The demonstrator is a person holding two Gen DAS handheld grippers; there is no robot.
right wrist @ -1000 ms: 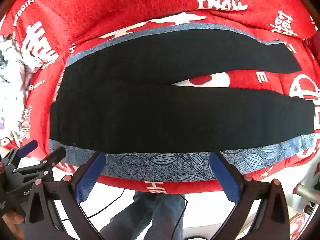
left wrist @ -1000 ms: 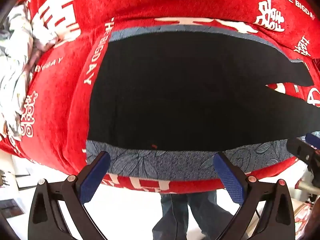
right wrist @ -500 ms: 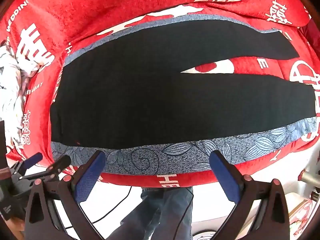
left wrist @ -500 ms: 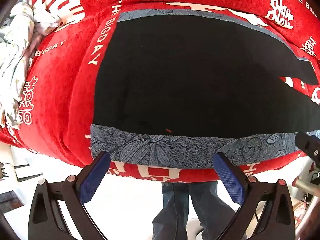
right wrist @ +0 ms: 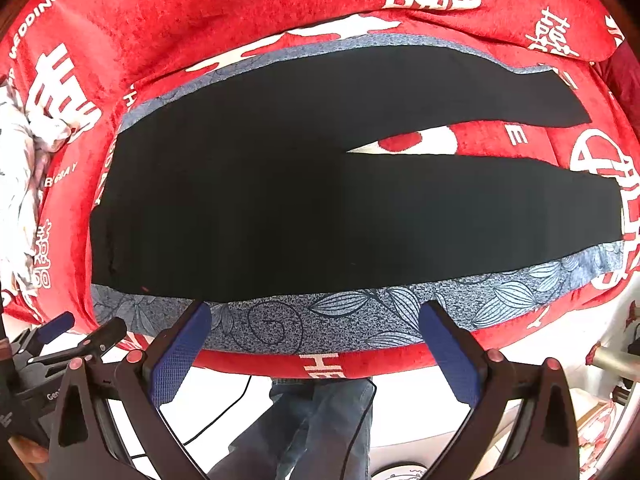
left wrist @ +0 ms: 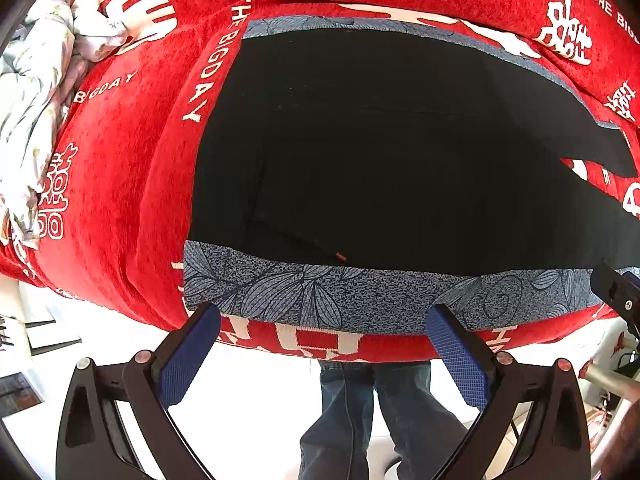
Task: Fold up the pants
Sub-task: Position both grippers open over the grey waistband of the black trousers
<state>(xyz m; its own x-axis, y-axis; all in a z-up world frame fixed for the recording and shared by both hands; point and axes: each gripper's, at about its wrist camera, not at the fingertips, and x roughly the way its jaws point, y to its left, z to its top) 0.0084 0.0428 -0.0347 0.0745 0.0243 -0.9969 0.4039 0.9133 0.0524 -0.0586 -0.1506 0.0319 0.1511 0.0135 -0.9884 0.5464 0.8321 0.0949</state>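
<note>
Black pants (right wrist: 304, 200) lie flat on a grey leaf-print mat (right wrist: 360, 312), waist at the left, two legs spread apart toward the right. In the left wrist view the waist end of the pants (left wrist: 380, 160) fills the middle. My left gripper (left wrist: 324, 344) is open and empty, just short of the mat's near edge (left wrist: 340, 300). My right gripper (right wrist: 316, 340) is open and empty, over the near edge further right. The left gripper also shows at the lower left of the right wrist view (right wrist: 80, 332).
A red cloth with white characters (right wrist: 240, 8) covers the table under the mat. A crumpled white floral cloth (left wrist: 36, 92) lies at the far left. The person's jeans (left wrist: 360, 412) show below the table edge. The right gripper's tip (left wrist: 616, 292) sits at the right.
Both grippers have moved closer toward the pants and mat; the near mat edge now reaches the fingertips. Both stay open.
</note>
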